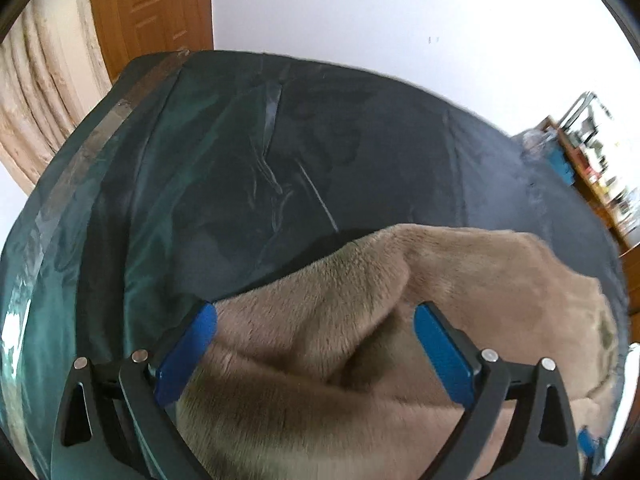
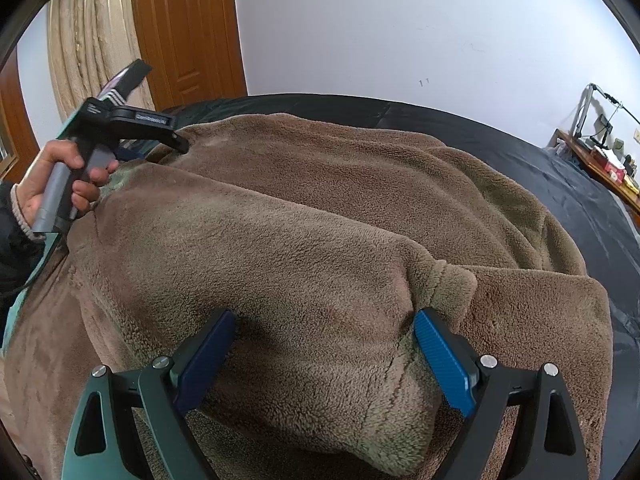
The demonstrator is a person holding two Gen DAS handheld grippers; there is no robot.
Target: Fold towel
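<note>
**Both grippers spread over bunched towel**

Right gripper (image 2: pixel 324 320) jaws wide apart, straddling a fold of the brown towel (image 2: pixel 320 220), nothing pinched. Left gripper (image 1: pixel 316 316) also spread, towel (image 1: pixel 360 320) bulging between its blue fingers (image 1: pixel 188 350). Towel lies rumpled on the dark sheet (image 1: pixel 360 152). At 10 o'clock in the right view, a hand (image 2: pixel 60 184) grips the left tool's handle. Wooden door (image 2: pixel 184 28) at 11.
</note>
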